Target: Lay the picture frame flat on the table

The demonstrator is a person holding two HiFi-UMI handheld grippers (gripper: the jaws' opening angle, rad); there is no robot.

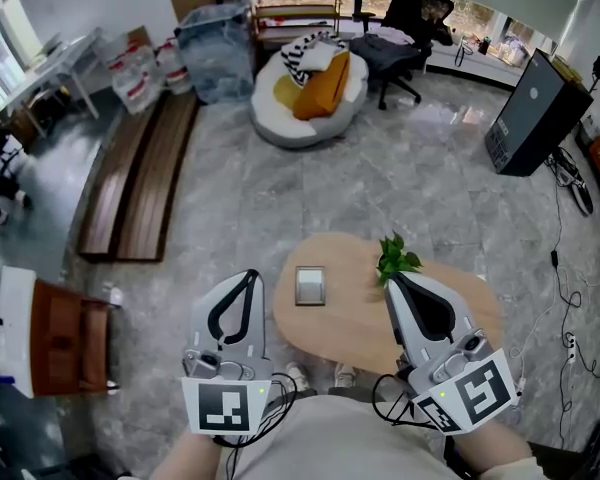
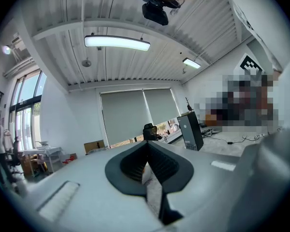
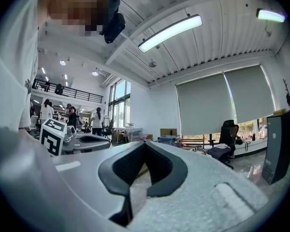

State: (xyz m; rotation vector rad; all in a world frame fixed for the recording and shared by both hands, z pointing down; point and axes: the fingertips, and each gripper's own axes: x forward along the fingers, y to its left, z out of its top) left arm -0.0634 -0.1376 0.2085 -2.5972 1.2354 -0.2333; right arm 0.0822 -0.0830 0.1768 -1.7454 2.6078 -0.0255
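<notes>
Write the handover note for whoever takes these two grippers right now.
Left gripper: shut, empty, held up at the table's near left edge.
Right gripper: shut, empty, held up over the table's near side; in the head view its tip shows just below the plant.
Frame: on the table, left of the plant, with neither gripper touching it.
Done: unclear. From above the frame looks flat or nearly so, but this view does not settle it.
Left: check the frame from lower down. If it is still propped up, lay it flat.
</notes>
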